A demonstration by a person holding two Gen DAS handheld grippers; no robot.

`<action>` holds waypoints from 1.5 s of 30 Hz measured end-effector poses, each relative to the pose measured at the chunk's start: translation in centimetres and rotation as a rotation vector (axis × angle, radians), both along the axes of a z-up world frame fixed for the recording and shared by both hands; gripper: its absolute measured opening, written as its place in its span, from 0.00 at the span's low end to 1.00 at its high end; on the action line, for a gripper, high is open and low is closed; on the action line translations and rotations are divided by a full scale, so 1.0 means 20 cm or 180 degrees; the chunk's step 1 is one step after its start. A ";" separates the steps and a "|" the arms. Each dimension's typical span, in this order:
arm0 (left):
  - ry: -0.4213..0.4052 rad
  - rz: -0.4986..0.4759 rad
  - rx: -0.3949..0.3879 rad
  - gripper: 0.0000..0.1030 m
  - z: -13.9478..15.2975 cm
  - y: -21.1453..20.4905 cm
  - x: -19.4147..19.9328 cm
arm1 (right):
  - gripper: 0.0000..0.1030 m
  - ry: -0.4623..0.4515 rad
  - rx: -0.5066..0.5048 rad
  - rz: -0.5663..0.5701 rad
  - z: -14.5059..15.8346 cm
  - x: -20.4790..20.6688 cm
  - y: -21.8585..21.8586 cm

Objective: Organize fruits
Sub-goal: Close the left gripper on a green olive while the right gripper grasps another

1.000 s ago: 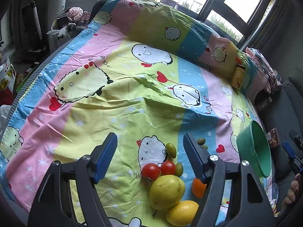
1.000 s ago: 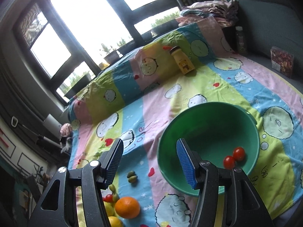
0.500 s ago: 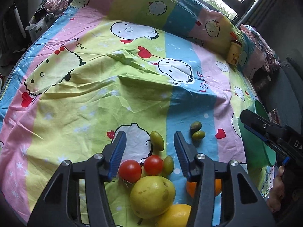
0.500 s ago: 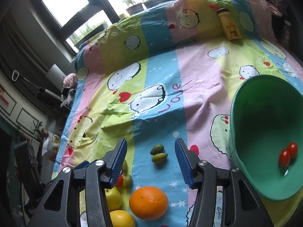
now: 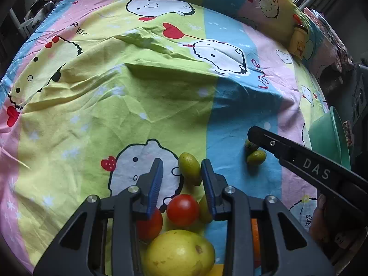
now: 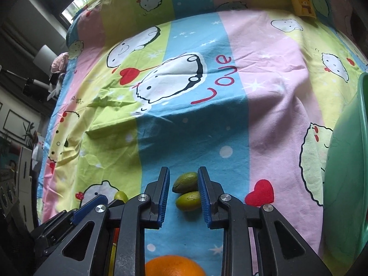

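Fruit lies on a bright cartoon bedsheet [image 5: 142,96]. My left gripper [image 5: 182,168] points down over a small green fruit [image 5: 189,171], which sits between its closing jaws, near the right pad, with a gap at the left pad. Two red tomatoes [image 5: 182,209] and a yellow-green pear-like fruit [image 5: 181,255] lie nearer the camera. My right gripper [image 6: 183,174] straddles two small green fruits [image 6: 188,200]. Its jaws are closing, and a gap shows at the left pad. In the left wrist view the right gripper [image 5: 253,135] shows as a black bar over that pair [image 5: 256,157].
A green bowl [image 6: 345,172] stands at the right, also seen at the sheet's right edge [image 5: 329,135]. An orange [image 6: 174,265] lies just below the right gripper. A yellow bottle [image 5: 298,41] rests at the far right by the raised bedding. Wrinkled sheet stretches beyond the fruit.
Both grippers have dropped toward the sheet and their jaws have narrowed. The right one swung left from over the bowl to the pair of green fruits. The left one closed in on the single green fruit.
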State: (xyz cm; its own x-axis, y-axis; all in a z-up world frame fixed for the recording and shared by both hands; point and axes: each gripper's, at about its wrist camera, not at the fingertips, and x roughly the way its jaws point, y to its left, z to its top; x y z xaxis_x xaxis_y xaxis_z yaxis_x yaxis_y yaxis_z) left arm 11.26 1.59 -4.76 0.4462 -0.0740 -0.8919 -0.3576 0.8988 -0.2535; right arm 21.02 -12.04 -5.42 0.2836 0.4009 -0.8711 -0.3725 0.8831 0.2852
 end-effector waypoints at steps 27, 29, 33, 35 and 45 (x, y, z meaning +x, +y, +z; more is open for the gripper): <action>-0.0055 0.0035 0.0019 0.19 -0.02 0.00 0.02 | 0.20 -0.0049 -0.0158 0.0064 -0.03 -0.02 0.06; -0.0072 0.0028 0.0032 0.19 -0.02 0.00 0.02 | 0.20 -0.0045 -0.0146 0.0053 -0.03 -0.02 0.06; -0.0124 0.0038 0.0028 0.19 0.00 0.00 0.01 | 0.20 -0.0054 -0.0100 0.0033 -0.02 -0.03 0.04; -0.0171 0.0031 0.0006 0.19 0.01 0.00 0.00 | 0.20 -0.0065 -0.0070 0.0031 -0.01 -0.03 0.03; -0.0367 0.0037 0.0010 0.19 0.09 -0.02 -0.05 | 0.20 -0.0153 0.0048 0.0034 0.05 -0.08 0.00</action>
State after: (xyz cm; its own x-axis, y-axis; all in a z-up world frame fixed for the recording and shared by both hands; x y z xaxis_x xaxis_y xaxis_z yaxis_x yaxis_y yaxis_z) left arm 10.32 1.18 -2.96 0.5466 -0.0656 -0.8348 -0.3368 0.8955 -0.2909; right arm 19.51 -12.01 -4.51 0.3207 0.4171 -0.8504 -0.3956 0.8747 0.2799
